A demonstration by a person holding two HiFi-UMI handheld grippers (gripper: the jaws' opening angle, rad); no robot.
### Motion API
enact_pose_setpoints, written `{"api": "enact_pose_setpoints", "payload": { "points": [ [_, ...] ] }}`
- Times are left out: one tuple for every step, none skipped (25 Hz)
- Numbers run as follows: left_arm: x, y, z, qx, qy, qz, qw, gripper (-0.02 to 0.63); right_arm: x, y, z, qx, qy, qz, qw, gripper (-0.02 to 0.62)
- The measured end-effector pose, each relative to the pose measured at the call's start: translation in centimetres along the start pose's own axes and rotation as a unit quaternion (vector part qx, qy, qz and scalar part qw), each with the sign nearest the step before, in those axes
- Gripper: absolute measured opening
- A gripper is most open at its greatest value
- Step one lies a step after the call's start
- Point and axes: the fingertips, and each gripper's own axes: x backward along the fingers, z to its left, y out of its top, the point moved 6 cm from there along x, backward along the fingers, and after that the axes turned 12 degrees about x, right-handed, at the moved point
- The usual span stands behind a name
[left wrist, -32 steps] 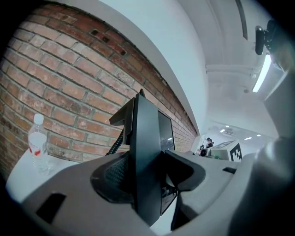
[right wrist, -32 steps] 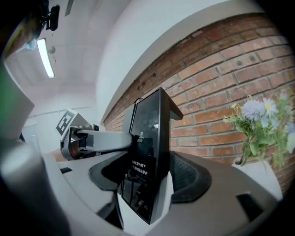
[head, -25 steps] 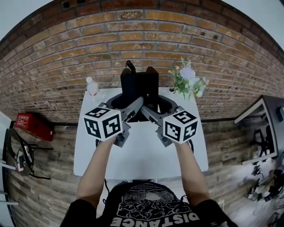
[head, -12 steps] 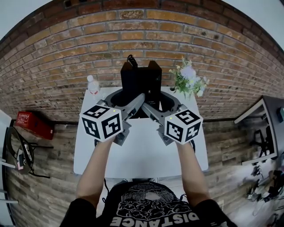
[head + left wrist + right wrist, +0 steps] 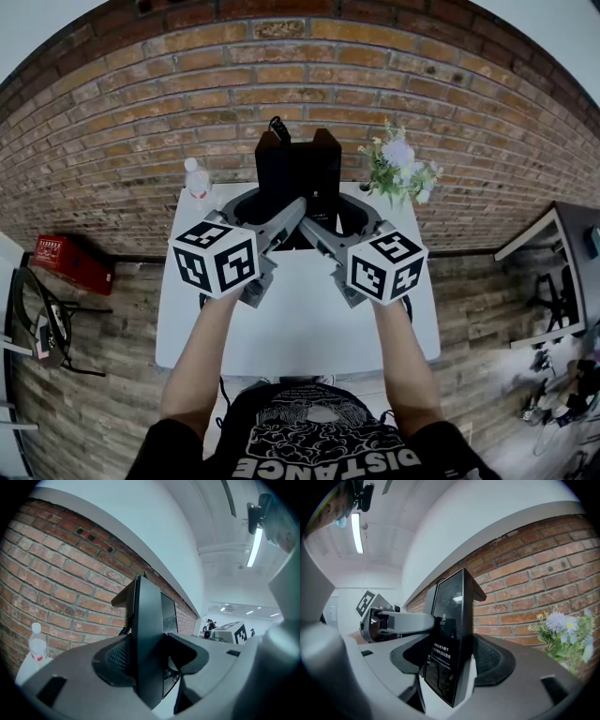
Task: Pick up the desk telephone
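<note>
White table (image 5: 300,319) before a brick wall (image 5: 141,112) — bottle (image 5: 195,181) at its 11 o'clock corner, flowers (image 5: 398,172) at 1 (pale blooms); red box (image 5: 70,265) on the floor (image 5: 122,319) at 9.

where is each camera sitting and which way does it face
Head view: on the person's head, facing steeply down at the white table and desk telephone; both forearms, the left gripper and right gripper show.
Left gripper view: rides the left gripper, facing along its jaws, clamped on the telephone, toward the brick wall and bottle.
Right gripper view: rides the right gripper, facing along its jaws, also clamped on it, toward the flowers.
Shared: both gripper views show the telephone, from opposite sides.
</note>
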Motion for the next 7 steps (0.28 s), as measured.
{"api": "enact_pose_setpoints", "payload": {
  "points": [
    [-0.03, -0.01, -0.02, 0.000, 0.000, 0.000, 1.0000, 0.218, 0.03, 0.00, -0.03, 0.000, 0.000, 0.000, 1.000, 0.281],
    [-0.08, -0.02, -0.04, 0.001, 0.000, 0.000, 1.0000, 0.218, 0.06, -0.02, -0.07, 0.000, 0.000, 0.000, 1.000, 0.281],
    [-0.12, -0.05, -0.04, 0.001, 0.000, 0.000, 1.0000, 0.218, 0.08, -0.05, -0.10, -0.001, -0.001, 0.000, 1.000, 0.281],
    [-0.16, -0.07, -0.03, 0.001, 0.000, 0.001, 1.0000, 0.218, 0.08, -0.10, -0.13, -0.001, -0.001, 0.000, 1.000, 0.281],
    [-0.19, -0.10, 0.00, 0.001, 0.001, 0.001, 1.0000, 0.218, 0.06, -0.15, -0.14, -0.002, -0.001, 0.000, 1.000, 0.281],
    [-0.20, -0.13, 0.04, 0.000, 0.001, 0.002, 1.0000, 0.218, 0.03, -0.21, -0.15, -0.003, -0.001, 0.000, 1.000, 0.281],
    [-0.21, -0.16, 0.09, 0.000, 0.001, 0.003, 1.0000, 0.218, 0.00, -0.27, -0.15, -0.003, -0.001, 0.001, 1.000, 0.281]
  ]
}}
